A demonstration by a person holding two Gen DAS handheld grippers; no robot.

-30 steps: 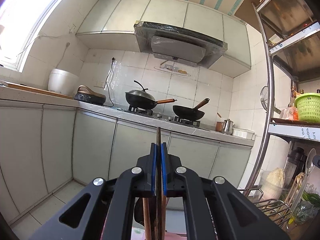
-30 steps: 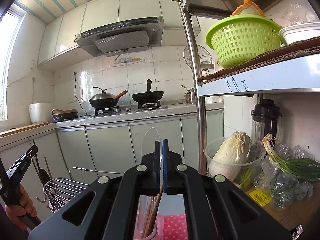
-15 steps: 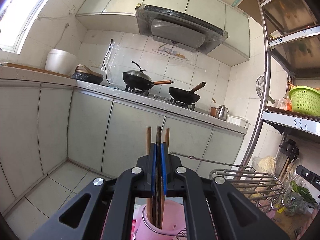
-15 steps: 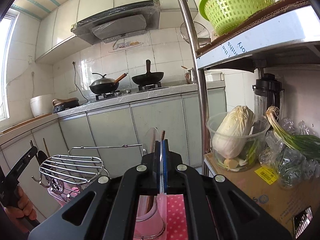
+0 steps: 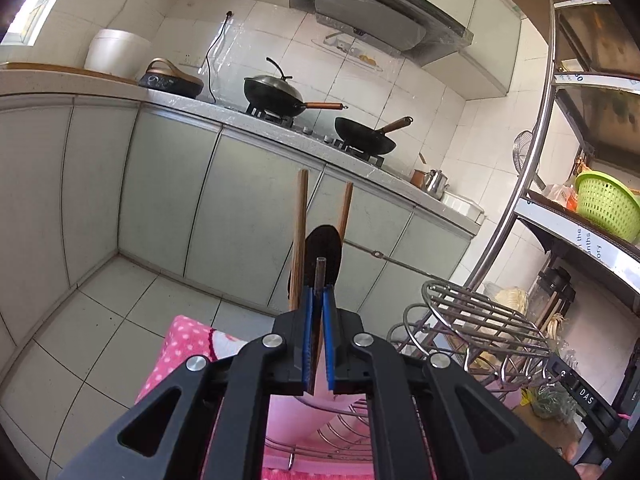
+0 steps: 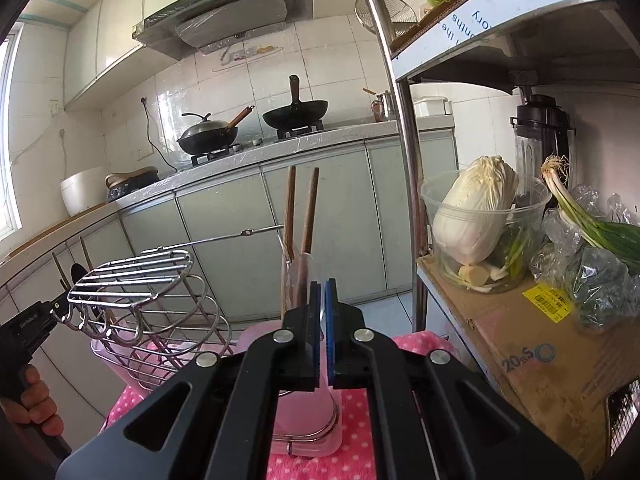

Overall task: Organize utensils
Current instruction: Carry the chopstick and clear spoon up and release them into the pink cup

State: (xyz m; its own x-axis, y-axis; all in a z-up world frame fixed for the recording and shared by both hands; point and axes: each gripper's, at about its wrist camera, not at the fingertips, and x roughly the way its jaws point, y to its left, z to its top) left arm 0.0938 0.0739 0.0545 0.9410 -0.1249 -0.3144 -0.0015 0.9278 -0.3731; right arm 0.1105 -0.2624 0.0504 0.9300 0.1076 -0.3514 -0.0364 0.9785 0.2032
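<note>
Left gripper (image 5: 318, 300) is pinching a dark utensil handle (image 5: 320, 276), jaws nearly pressed together on it; the stub is poking up past the blue pads, so its long axis is running roughly along the gripper's pointing line, tilted slightly down. Right gripper (image 6: 323, 300) is pressed shut on a thin clear utensil (image 6: 305, 276) whose rounded end is showing just ahead of the pads, likely a plastic spoon, hard to be sure. The pink holder (image 6: 308, 420) is sitting directly below and just ahead of both grippers; two wooden chopsticks (image 6: 300, 216) are already standing in it, near upright, splaying a little at the top. A black spoon-shaped head (image 5: 323, 260) is showing just behind the left gripper's pads, between the chopsticks; I cannot tell whether it belongs to the held piece. Key relation: both held pieces are lining up close to the holder's opening, so the coming move looks like a short drop straight down, right gripper looking the more centred. Wire rack (image 6: 140, 280) is standing just beside the holder, toward the left gripper's side, so it is crowding that approach. Everything is resting on a pink polka-dot cloth (image 6: 360, 432) over the table. Room: small tiled kitchen, two woks (image 5: 280, 96) on the stove, metal shelf (image 6: 500, 16) with cabbage (image 6: 472, 208) on a cardboard box (image 6: 520, 340) to the right.
</note>
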